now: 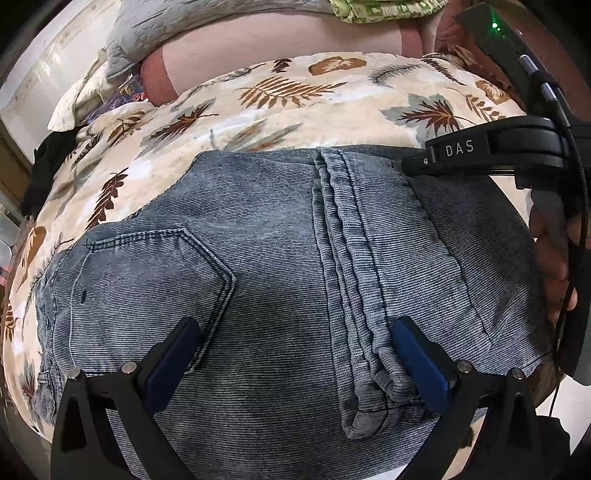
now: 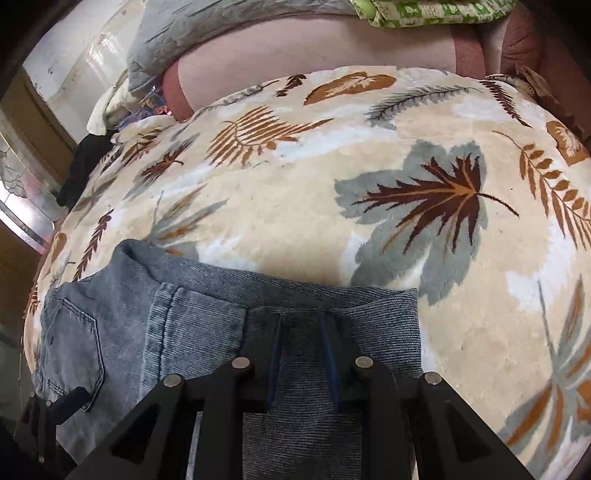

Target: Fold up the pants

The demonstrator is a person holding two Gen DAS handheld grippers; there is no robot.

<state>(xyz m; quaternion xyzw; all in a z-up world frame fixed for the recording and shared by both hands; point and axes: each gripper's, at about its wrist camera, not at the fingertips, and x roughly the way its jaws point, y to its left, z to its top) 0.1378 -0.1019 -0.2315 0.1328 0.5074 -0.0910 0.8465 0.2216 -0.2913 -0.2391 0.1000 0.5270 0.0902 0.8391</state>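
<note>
Cream plush blanket (image 2: 295, 192) printed with brown, rust and grey leaves covers the bed, and behind it lie a pink pillow (image 1: 280, 37), a grey quilted cover (image 1: 177, 26) and a green patterned cloth (image 2: 436, 11) along the far edge. At the bed's left edge stand a pale wall and some dark bundled cloth.

Grey-blue denim pants (image 1: 258, 229) lie folded on the blanket toward its near edge. Seen from the left wrist camera, a back pocket (image 1: 147, 280) faces up on the left side, and a folded-over leg with its stitched seams runs down the middle toward the near edge.

Left gripper (image 1: 295, 354) hovers above the pants with its blue-padded fingers (image 1: 424, 362) spread wide; nothing is between them, though whether the tips touch the denim I cannot tell.

Right gripper (image 2: 301, 354) has its fingers set narrow over a layer of denim at the right end of the fold, close to the blanket's big grey leaf, and the fabric runs up between the pads. Its body, marked DAS, also shows at the right side of the left wrist view, with the person's hand (image 1: 554, 258) behind it.
</note>
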